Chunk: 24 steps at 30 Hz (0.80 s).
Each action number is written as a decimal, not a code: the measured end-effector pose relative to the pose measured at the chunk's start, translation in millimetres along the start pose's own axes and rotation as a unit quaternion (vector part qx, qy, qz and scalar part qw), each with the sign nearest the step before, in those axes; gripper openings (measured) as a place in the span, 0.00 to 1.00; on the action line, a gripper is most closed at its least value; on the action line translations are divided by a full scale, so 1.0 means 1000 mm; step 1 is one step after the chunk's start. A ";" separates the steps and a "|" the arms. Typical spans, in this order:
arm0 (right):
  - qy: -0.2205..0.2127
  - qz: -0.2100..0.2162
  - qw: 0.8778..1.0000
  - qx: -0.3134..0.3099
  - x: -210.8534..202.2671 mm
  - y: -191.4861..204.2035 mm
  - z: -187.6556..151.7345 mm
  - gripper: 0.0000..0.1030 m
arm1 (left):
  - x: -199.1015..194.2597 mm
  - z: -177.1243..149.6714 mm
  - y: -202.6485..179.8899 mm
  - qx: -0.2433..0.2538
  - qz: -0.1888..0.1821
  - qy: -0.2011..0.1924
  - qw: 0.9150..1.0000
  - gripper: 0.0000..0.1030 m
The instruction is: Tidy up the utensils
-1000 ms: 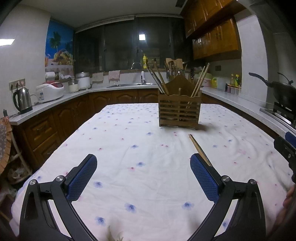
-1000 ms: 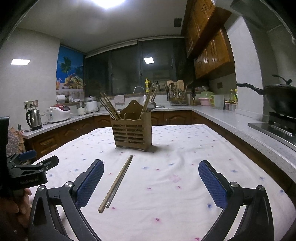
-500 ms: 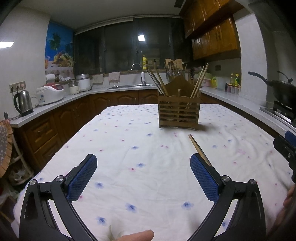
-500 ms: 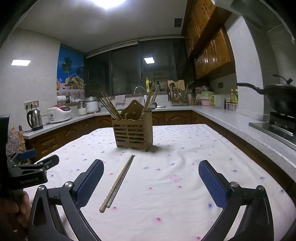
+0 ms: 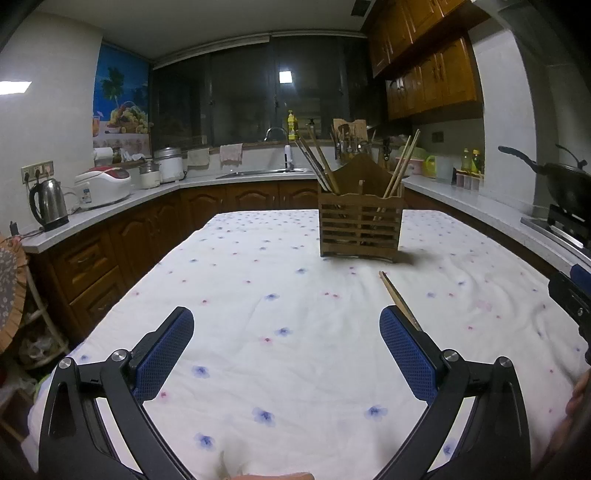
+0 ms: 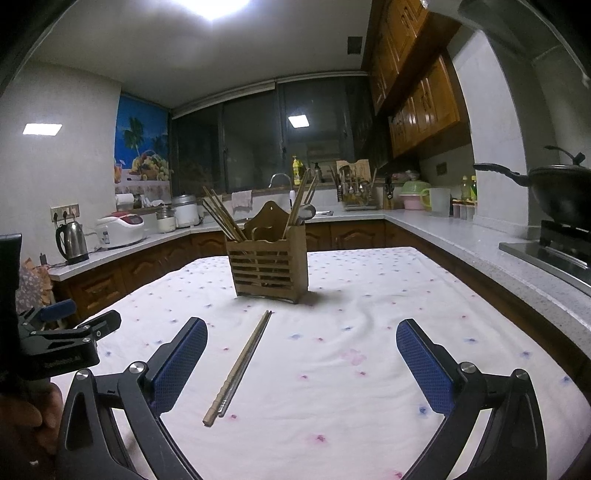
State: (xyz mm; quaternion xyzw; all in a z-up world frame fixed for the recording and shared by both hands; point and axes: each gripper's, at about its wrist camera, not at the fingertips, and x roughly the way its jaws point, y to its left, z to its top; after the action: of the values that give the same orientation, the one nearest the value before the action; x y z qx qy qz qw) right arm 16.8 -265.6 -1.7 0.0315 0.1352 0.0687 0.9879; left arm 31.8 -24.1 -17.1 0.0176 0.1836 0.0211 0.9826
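We had the left gripper (image 5: 284,332) and right gripper (image 6: 301,343) both spread wide, holding nothing. The chopsticks (image 6: 240,367) lay flat on the tablecloth (image 6: 351,387), between our right fingers and in front of the wooden holder (image 6: 267,266).

A: Confirm what surrounds your station.

B: You face a dark window (image 6: 280,147) on the far wall, with a sink faucet (image 6: 279,181) below it. A grey worktop (image 6: 461,236) runs along the left, far and right walls over brown cabinets (image 5: 92,266).

A: Check the left side.

B: You see a kettle (image 5: 50,203) and a rice cooker (image 5: 105,186) on the worktop's left run, under a tropical poster (image 5: 120,99).

A: And the right?

B: Wooden wall cabinets (image 5: 432,62) hang above; a wok (image 6: 554,192) sits at the right edge. A ceiling light (image 6: 225,7) glares overhead.
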 end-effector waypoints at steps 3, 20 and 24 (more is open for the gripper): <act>0.000 0.001 1.000 0.001 0.000 0.000 0.001 1.00 | 0.000 0.000 0.000 0.000 0.000 0.000 1.000 1.00; 0.000 0.003 1.000 0.004 0.000 0.003 0.002 1.00 | 0.000 0.002 0.000 0.003 0.001 0.001 1.000 1.00; 0.000 0.003 1.000 0.003 0.000 0.002 0.001 1.00 | 0.002 0.001 0.001 0.002 0.002 0.003 1.000 1.00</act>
State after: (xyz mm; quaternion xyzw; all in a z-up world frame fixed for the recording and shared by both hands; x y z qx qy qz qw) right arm 16.4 -263.7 -0.3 0.0352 0.1350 0.0712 0.9877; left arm 33.9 -23.4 -16.6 0.0204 0.1864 0.0229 0.9820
